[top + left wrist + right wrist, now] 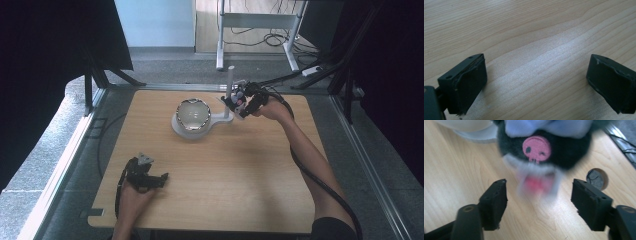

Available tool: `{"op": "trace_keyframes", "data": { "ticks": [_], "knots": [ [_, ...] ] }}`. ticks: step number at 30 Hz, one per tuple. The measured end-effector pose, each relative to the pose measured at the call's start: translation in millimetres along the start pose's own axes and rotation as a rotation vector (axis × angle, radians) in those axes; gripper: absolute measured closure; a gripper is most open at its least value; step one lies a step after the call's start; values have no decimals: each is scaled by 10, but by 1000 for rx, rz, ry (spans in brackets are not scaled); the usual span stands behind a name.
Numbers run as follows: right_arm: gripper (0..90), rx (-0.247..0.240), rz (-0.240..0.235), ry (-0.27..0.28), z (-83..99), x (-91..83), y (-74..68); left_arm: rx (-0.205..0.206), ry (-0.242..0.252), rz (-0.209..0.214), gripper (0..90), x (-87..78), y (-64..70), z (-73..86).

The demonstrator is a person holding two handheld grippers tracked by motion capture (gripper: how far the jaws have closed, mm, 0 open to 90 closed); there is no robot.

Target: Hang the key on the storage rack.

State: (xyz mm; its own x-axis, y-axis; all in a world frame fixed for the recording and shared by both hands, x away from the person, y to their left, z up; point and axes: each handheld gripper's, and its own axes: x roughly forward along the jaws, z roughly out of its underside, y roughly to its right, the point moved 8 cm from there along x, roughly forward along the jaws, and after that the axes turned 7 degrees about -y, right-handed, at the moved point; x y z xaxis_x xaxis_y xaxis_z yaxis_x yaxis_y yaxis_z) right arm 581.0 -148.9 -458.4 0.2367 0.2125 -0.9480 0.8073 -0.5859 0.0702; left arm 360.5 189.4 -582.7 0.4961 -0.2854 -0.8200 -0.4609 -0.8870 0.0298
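Observation:
A black plush toy (544, 147) with a pink skull mark and a pale blue bow hangs just beyond my right gripper (539, 183). Its lower part is blurred. The jaws stand open on either side below the toy and do not clasp it. In the high view the toy (239, 96) is beside a white upright post (230, 85), and my right gripper (235, 103) is right at it. What holds the toy up is not clear. My left gripper (159, 178) rests low over the table's near left, and its own view shows it open (537, 57) over bare wood.
A white stand base (181, 131) carries a round shiny bowl (192, 114) at the table's middle, joined to the post. A round cable hole (596, 178) lies in the wood to the right of the toy. White desk legs (220, 35) stand beyond the table.

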Motion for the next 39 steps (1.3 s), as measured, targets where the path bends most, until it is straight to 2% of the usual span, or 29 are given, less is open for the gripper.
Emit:
{"op": "trace_keyframes", "data": {
  "ticks": [3,8,14,17,19,27,39],
  "knots": [
    [231,6,14,17,17,-40,23,0,-1,0,31,-1,0,1],
    [155,-13,15,40,72,-96,5,0,0,0,31,0,1,0],
    [122,-23,32,45,176,-120,-26,0,0,0,31,0,1,0],
    [70,-35,29,54,218,-149,-70,0,0,0,31,-1,1,0],
    [51,-40,45,51,246,-173,-88,0,0,0,31,0,1,0],
    [41,-53,66,63,374,-282,-187,0,0,0,31,-1,1,0],
    [35,-56,46,102,579,-383,-355,0,0,0,31,-1,1,0]
  ]
}}
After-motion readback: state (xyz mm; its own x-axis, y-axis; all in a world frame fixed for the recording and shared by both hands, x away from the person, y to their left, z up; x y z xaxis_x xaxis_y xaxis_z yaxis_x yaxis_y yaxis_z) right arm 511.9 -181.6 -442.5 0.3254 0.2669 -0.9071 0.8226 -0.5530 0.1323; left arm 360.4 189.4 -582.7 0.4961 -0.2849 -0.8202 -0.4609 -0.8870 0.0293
